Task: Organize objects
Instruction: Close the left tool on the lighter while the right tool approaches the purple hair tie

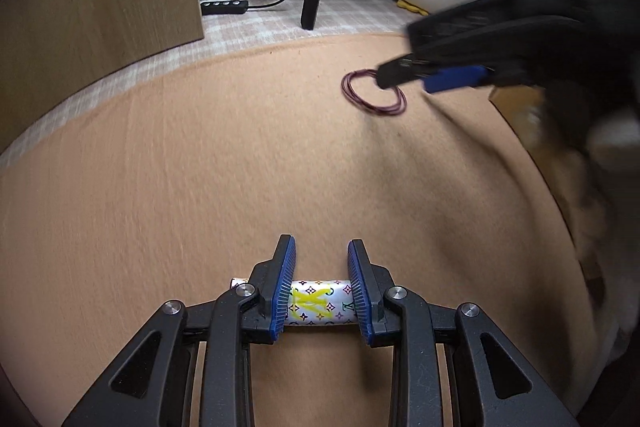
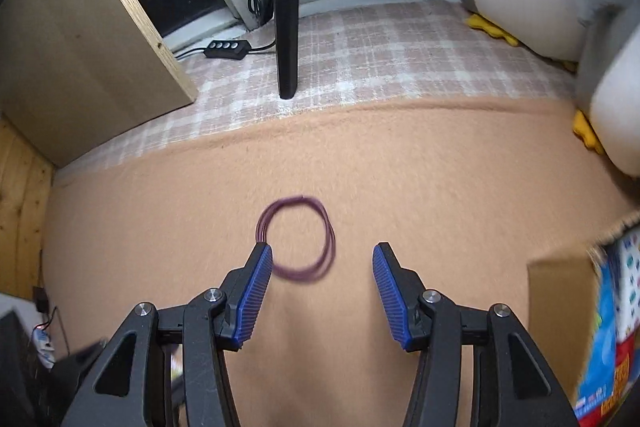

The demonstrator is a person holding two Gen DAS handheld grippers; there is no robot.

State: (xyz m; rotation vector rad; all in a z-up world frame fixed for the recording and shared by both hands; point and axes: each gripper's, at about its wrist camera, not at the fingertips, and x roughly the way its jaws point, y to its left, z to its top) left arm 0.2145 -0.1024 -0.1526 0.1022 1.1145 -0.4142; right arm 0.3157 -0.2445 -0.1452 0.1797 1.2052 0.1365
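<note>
- The left gripper (image 1: 321,287) has its fingers (image 1: 285,291) clenched on a small patterned roll (image 1: 320,303), white with a colourful monogram print; the roll lies crosswise between the pads and sticks out a little past the left one.
- That roll sits low in the left wrist view, above the tan blanket (image 1: 200,167); I cannot tell whether it is lifted clear or touching the cloth.
- The right gripper (image 2: 322,291) has its fingers (image 2: 252,299) released and well apart, with nothing between them.
- A purple loop of thin cord or bands (image 2: 296,239) lies flat on the tan blanket, just ahead of the right gripper; the left pad's tip overlaps its near left edge in the right wrist view, but contact cannot be judged.
- In the left wrist view the right gripper (image 1: 432,75) hangs blurred over the same loop (image 1: 374,93).
- A cardboard box (image 2: 560,307) with colourful packaging inside sits at the right edge of the blanket, probably where things are being gathered.
- Judged progress: one item is in hand but not yet put away, and the loop is not yet grasped.
- Left to do, as far as the views show: close on the loop, then carry both items to their place. No other loose items show on the blanket.
</note>
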